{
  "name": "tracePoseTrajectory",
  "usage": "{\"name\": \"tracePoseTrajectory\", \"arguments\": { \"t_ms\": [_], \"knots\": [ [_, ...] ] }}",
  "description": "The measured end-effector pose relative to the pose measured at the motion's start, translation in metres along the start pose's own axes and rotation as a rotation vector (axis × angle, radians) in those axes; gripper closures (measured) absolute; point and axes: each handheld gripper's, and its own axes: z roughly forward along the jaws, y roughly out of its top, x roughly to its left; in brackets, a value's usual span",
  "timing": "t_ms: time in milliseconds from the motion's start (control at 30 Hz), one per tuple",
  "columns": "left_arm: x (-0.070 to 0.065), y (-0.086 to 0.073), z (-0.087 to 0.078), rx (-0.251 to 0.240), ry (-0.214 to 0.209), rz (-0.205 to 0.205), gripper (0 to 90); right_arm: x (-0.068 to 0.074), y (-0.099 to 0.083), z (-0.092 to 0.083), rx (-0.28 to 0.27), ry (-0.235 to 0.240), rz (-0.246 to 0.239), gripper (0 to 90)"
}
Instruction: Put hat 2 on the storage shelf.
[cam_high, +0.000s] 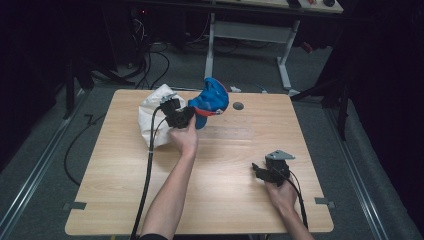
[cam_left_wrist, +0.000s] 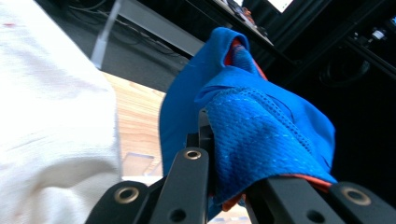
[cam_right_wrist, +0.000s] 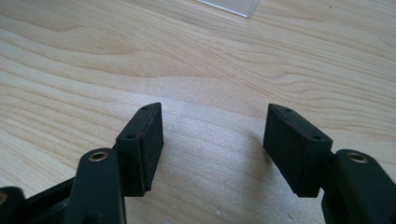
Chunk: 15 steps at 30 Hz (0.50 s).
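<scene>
At the far left of the tabletop (cam_high: 225, 200) a white cloth (cam_high: 152, 122) lies bunched. Just right of it the left gripper (cam_high: 189, 114) is clamped on a blue garment with orange trim (cam_high: 212, 100), its jaws pressed into a fold of the mesh fabric and lifting it off the wood near the back edge. Well to the right, the right gripper (cam_high: 257, 170) rests low over bare tabletop, jaws spread wide, holding nothing.
</scene>
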Motion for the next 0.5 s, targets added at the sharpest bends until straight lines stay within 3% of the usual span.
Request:
{"name": "tracePoseTrajectory", "arguments": {
  "t_ms": [200,500],
  "knots": [
    [0.001,0.001,-0.001,-0.007,0.004,-0.042,88.3,0.000,0.000,0.000,0.000,-0.002,-0.003,38.1],
    [-0.004,-0.010,0.002,0.008,0.001,-0.100,88.1,0.000,0.000,0.000,0.000,-0.001,-0.003,38.2]
  ]
}}
